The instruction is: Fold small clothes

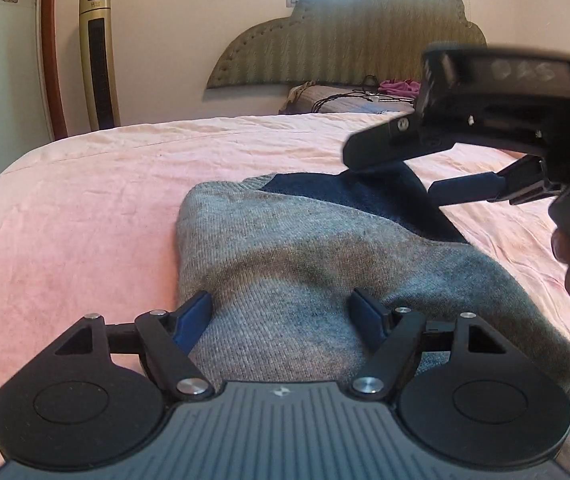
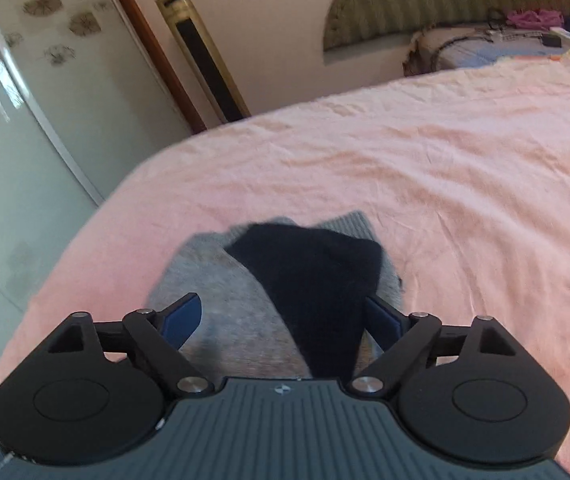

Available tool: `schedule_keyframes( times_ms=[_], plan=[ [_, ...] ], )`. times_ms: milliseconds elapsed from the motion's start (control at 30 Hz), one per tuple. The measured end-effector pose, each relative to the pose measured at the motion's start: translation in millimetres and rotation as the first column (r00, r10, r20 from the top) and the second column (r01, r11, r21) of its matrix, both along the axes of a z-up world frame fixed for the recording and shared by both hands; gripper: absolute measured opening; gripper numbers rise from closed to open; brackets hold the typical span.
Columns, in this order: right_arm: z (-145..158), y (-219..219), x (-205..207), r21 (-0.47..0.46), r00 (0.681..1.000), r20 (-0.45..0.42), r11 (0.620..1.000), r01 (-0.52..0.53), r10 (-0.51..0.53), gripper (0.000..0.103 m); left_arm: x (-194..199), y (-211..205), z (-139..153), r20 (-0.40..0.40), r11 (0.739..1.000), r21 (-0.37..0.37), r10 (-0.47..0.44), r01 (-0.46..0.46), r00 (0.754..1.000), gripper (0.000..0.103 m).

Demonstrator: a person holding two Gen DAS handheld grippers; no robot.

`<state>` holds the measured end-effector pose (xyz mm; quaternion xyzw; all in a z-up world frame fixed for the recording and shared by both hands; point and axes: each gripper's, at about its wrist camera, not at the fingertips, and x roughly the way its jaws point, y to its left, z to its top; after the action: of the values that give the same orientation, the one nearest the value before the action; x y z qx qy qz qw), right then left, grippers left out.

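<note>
A small grey knit sweater (image 1: 305, 256) with a dark navy part (image 1: 349, 196) lies on the pink bed sheet (image 1: 85, 208). My left gripper (image 1: 285, 312) is open, its fingers low over the sweater's near end, holding nothing. My right gripper (image 1: 397, 176) reaches in from the right above the navy part in the left wrist view. In the right wrist view it (image 2: 285, 316) is open, with the navy part (image 2: 317, 280) lying between its fingers and the grey knit (image 2: 229, 304) beside it.
A green padded headboard (image 1: 349, 44) and a pillow with cables and clothes (image 1: 349, 98) are at the far end. A gold tower fan (image 1: 99, 56) stands by the wall on the left. A pale wardrobe (image 2: 17, 120) stands left of the bed.
</note>
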<state>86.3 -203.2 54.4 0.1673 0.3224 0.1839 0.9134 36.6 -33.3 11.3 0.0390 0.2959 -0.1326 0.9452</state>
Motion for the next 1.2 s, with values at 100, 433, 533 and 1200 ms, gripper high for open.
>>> schedule_keyframes(
  times_ms=[100, 433, 533, 1200],
  plan=[
    [-7, 12, 0, 0.027, 0.997, -0.03, 0.997, -0.072, 0.073, 0.1, -2, -2, 1, 0.0, 1.0, 0.004, -0.001, 0.001, 1.0, 0.076],
    [-28, -27, 12, -0.043, 0.986, -0.122, 0.993, 0.108, -0.113, 0.087, -6, -4, 3, 0.008, 1.0, 0.017, 0.001, -0.001, 1.0, 0.076],
    [-5, -21, -13, -0.017, 0.997, 0.004, 0.997, 0.079, -0.079, 0.092, -14, 1, 16, 0.009, 1.0, -0.022, 0.014, -0.014, 1.0, 0.076],
    [-16, -45, -17, 0.038, 0.99, -0.141, 0.999, 0.014, -0.009, 0.095, -5, 82, 1, -0.342, 0.877, -0.46, -0.031, -0.138, 0.939, 0.081]
  ],
)
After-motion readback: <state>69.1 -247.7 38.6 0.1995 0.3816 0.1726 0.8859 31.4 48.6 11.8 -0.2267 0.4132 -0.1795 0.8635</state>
